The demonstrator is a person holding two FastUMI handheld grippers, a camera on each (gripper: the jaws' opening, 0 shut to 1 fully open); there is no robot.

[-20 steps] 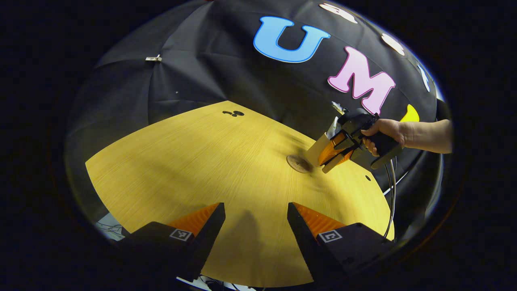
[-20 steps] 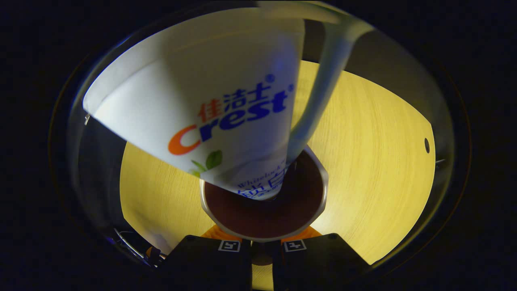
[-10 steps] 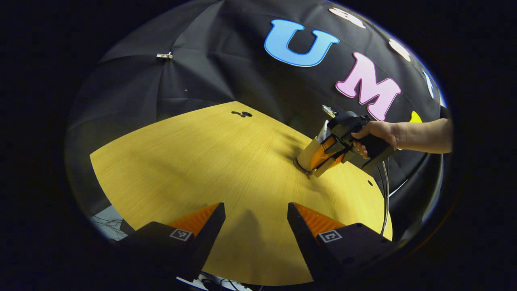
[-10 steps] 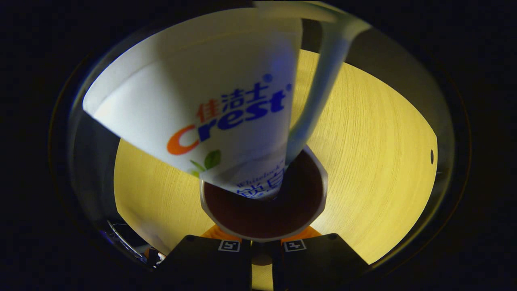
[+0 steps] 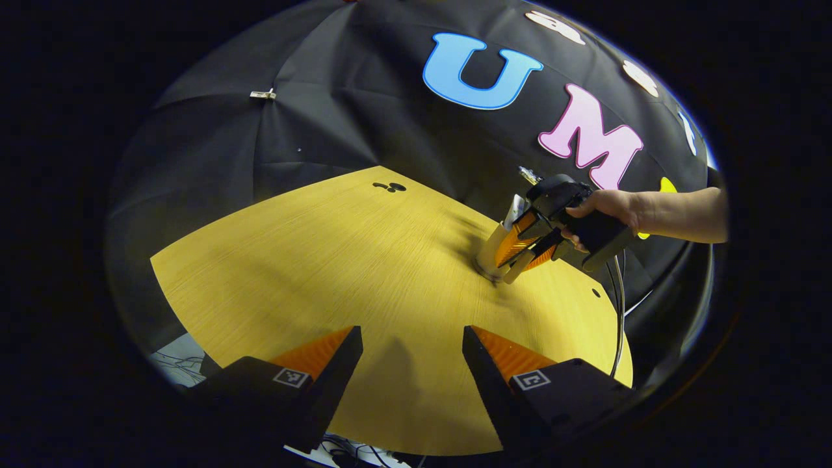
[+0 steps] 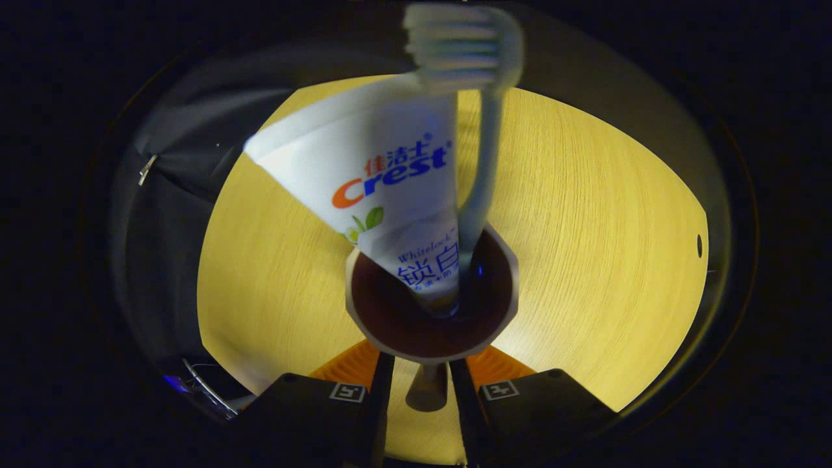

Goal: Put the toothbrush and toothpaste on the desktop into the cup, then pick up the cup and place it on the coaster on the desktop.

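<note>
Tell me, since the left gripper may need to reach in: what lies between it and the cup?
Only bare desktop. In the left gripper view nothing lies between the left gripper and the cup.

My desktop (image 5: pixel 364 260) looks like pale wood veneer, fine straight grain, a soft satin sheen under the light. The toothpaste (image 6: pixel 383 188) tube looks like smooth glossy plastic. The toothbrush (image 6: pixel 481 175) handle seems smooth plastic, its bristles matt. The cup (image 6: pixel 432 305) has a smooth pale rim and dark inside. The booth wall (image 5: pixel 312 110) is matt, creased cloth.
</note>
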